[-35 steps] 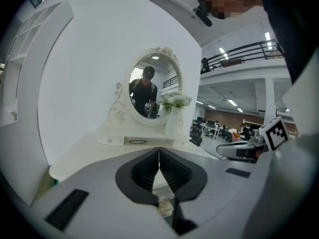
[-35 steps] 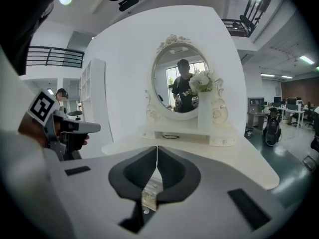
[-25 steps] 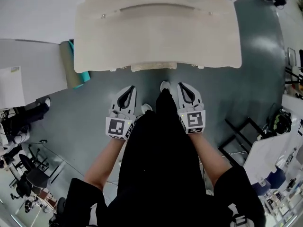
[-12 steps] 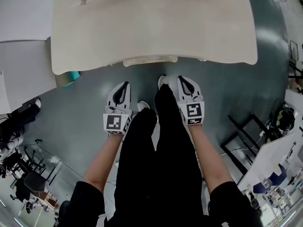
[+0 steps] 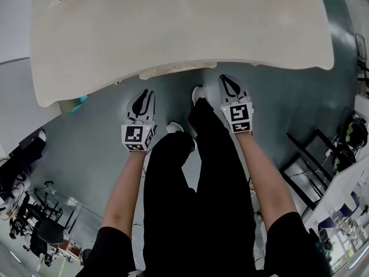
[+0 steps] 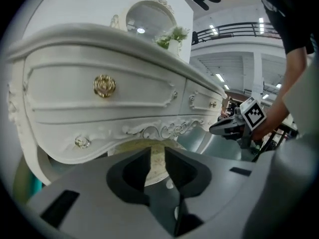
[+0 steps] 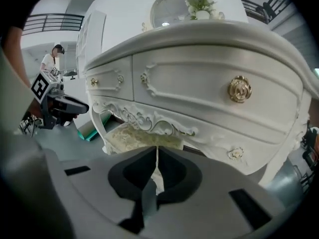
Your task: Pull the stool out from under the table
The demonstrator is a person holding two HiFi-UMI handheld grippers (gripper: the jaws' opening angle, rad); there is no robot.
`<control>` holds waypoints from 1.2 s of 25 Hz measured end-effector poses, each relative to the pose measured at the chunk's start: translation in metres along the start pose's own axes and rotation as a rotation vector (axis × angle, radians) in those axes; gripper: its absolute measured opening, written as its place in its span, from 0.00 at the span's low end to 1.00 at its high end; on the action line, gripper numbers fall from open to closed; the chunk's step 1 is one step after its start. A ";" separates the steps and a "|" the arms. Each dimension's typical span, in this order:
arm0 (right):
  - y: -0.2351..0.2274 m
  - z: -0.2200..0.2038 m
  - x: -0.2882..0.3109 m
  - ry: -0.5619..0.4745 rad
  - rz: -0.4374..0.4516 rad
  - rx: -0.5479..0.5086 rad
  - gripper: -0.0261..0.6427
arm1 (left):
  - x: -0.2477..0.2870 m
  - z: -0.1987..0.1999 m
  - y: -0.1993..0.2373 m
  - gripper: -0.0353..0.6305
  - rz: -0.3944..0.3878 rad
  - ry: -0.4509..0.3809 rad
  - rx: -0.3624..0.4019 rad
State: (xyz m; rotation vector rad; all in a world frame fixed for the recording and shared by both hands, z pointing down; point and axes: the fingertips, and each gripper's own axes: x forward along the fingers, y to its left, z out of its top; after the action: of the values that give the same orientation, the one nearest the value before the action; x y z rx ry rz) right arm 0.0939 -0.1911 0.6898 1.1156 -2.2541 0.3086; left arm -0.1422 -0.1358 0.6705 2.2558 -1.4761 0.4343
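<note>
The cream dressing table [image 5: 173, 22] fills the top of the head view. The stool's pale patterned seat [image 5: 173, 70] peeks out under the table's front edge; it also shows tucked below the carved apron as stool seat [image 6: 158, 161] and stool seat [image 7: 130, 136]. My left gripper [image 5: 146, 93] hovers just short of the table front; its jaws are opening, a narrow gap shows at left gripper [image 6: 157, 152], and nothing is between them. My right gripper [image 5: 227, 79] is near the front edge, shut on nothing, as the right gripper [image 7: 157, 149] shows. Neither gripper touches the stool.
The person's black-trousered legs [image 5: 196, 172] and white shoes [image 5: 174, 127] stand between the grippers. A teal object [image 5: 79, 100] lies by the table's left end, beside a white surface [image 5: 23, 97]. Black metal frames [image 5: 305, 160] stand at the right. A person [image 7: 51, 59] is far behind.
The person has stepped toward the table, which now looms larger. Both grippers have come closer to its front edge and to the stool seat.
</note>
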 end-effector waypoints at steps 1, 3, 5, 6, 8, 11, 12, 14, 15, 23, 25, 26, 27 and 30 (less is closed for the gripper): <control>-0.004 -0.003 0.004 -0.006 0.003 -0.012 0.07 | 0.007 -0.005 0.001 0.23 -0.007 -0.002 -0.021; -0.007 -0.013 0.015 -0.009 0.015 -0.015 0.07 | 0.018 -0.018 0.006 0.30 -0.017 0.004 -0.034; -0.005 -0.027 0.029 0.003 0.026 -0.006 0.07 | 0.028 -0.037 0.015 0.33 -0.019 0.028 -0.019; -0.005 -0.033 0.036 0.009 0.029 -0.006 0.07 | 0.033 -0.047 0.021 0.34 -0.013 0.040 -0.019; -0.006 -0.044 0.048 0.021 0.032 -0.004 0.07 | 0.042 -0.065 0.035 0.38 0.009 0.061 -0.054; -0.007 -0.056 0.069 0.050 0.030 0.017 0.23 | 0.055 -0.083 0.058 0.44 0.025 0.094 -0.109; -0.007 -0.059 0.075 0.061 0.031 0.021 0.25 | 0.059 -0.087 0.063 0.44 0.026 0.104 -0.105; -0.008 -0.069 0.087 0.085 0.044 0.016 0.27 | 0.067 -0.097 0.067 0.45 0.017 0.124 -0.090; -0.008 -0.075 0.092 0.098 0.055 0.014 0.29 | 0.071 -0.103 0.067 0.45 0.013 0.132 -0.086; -0.013 -0.105 0.126 0.171 0.087 0.037 0.46 | 0.090 -0.133 0.088 0.50 0.023 0.159 -0.029; -0.009 -0.111 0.133 0.196 0.119 0.017 0.47 | 0.093 -0.137 0.093 0.50 0.032 0.177 -0.014; -0.007 -0.112 0.136 0.199 0.130 0.006 0.48 | 0.095 -0.137 0.097 0.51 0.037 0.181 -0.012; -0.005 -0.111 0.138 0.194 0.135 -0.003 0.48 | 0.098 -0.135 0.100 0.52 0.041 0.181 -0.016; -0.004 -0.107 0.142 0.178 0.120 -0.007 0.49 | 0.103 -0.134 0.106 0.55 0.038 0.164 -0.064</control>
State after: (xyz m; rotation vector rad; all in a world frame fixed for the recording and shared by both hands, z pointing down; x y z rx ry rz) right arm 0.0745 -0.2376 0.8602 0.9134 -2.1648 0.4308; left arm -0.2043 -0.1889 0.8528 2.0919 -1.4309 0.5623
